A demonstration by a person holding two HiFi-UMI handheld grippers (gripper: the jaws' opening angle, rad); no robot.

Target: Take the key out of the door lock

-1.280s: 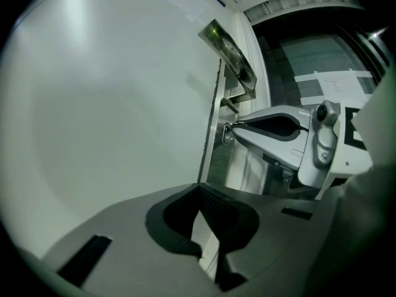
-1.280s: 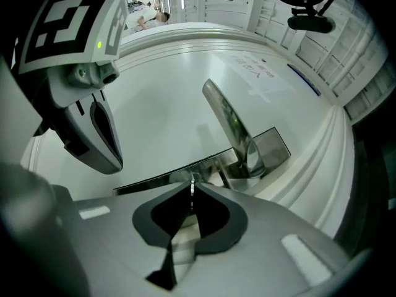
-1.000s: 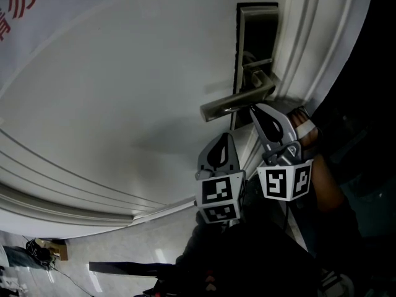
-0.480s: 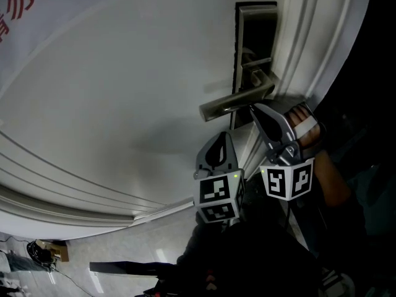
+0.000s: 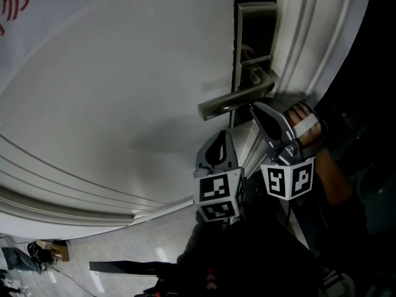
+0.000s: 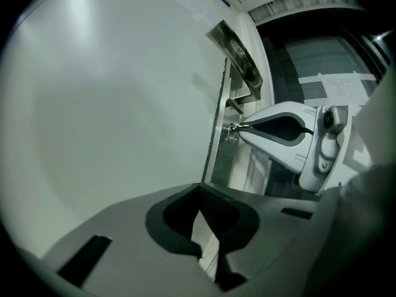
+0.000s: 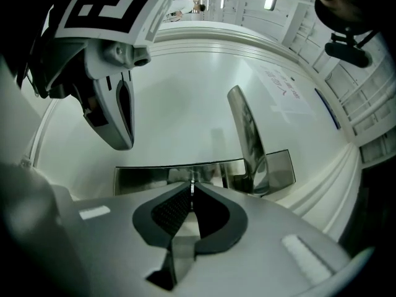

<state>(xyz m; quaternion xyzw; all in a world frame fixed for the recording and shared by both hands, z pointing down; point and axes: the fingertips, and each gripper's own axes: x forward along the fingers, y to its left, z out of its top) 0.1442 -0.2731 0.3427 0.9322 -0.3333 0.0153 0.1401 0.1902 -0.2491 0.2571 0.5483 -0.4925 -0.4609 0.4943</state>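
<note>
- The white door (image 5: 124, 91) fills the left of your head view. There is red print at its top-left corner, cropped too hard to read.
- Your left claw (image 5: 224, 135) hangs just below the lever handle (image 5: 238, 101), tips aimed up at the door and clear of it. In the left gripper view its 2 pads (image 6: 218, 208) meet at the tip with nothing between them, so it is closed and empty.
- The lock plate (image 5: 253, 36) runs vertically near the door's right edge, and the lever handle sticks out leftward from it.
- The key (image 6: 231, 135) sits at the lock plate, just under the lever handle, with its small metal head against the plate. You can't tell how deep the blade sits in the lock.
- Your right claw (image 5: 252, 107) has its tips at the plate, under the handle and right of the left claw. In the right gripper view the jaws are clamped on the thin metal edge of the key.
- Your hand (image 5: 304, 119) grips the right claw's body, next to the door frame.
</note>
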